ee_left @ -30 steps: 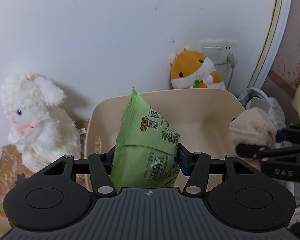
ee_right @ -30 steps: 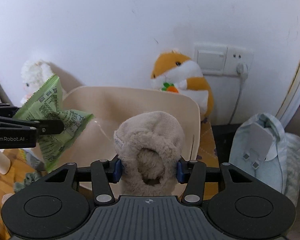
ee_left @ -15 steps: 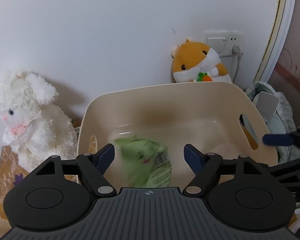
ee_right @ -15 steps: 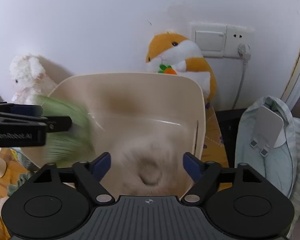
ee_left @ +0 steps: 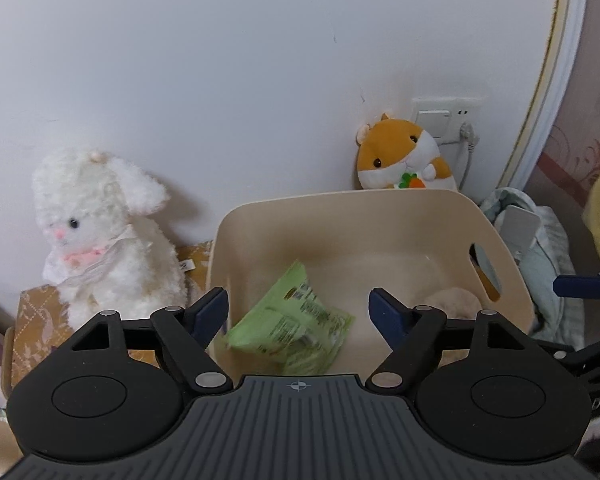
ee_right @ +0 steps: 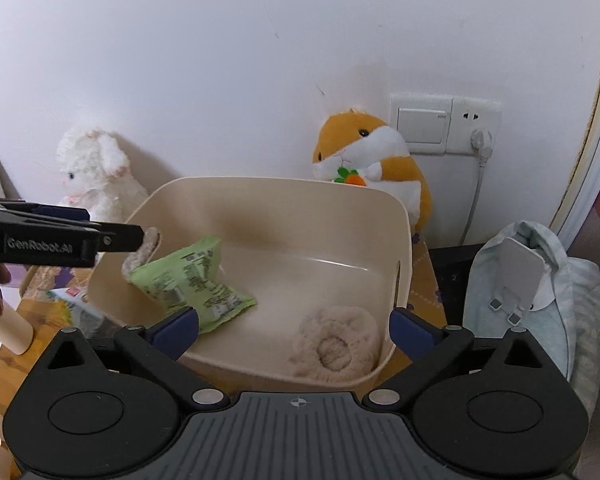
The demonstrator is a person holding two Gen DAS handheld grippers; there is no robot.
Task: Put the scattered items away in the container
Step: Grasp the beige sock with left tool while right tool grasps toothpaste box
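A beige plastic bin (ee_left: 380,208) (ee_right: 284,190) stands against the wall. A green snack packet (ee_left: 290,326) (ee_right: 192,280) lies inside it at the left. A beige fuzzy slipper (ee_right: 336,346) (ee_left: 454,300) lies inside at the right front corner. My left gripper (ee_left: 298,308) is open and empty above the bin's near edge; it also shows from the side in the right wrist view (ee_right: 100,238). My right gripper (ee_right: 294,326) is open and empty above the bin's near edge.
A white plush rabbit (ee_left: 100,232) sits left of the bin and an orange hamster plush (ee_right: 372,168) behind it. A wall socket with a plugged cable (ee_right: 480,140) is behind. A pale blue cloth bundle (ee_right: 536,292) lies at the right. Small items (ee_right: 68,300) lie left of the bin.
Both grippers opened: the left let go of the green packet and the right let go of the slipper. Both items dropped into the bin, and both grippers drew back and up.
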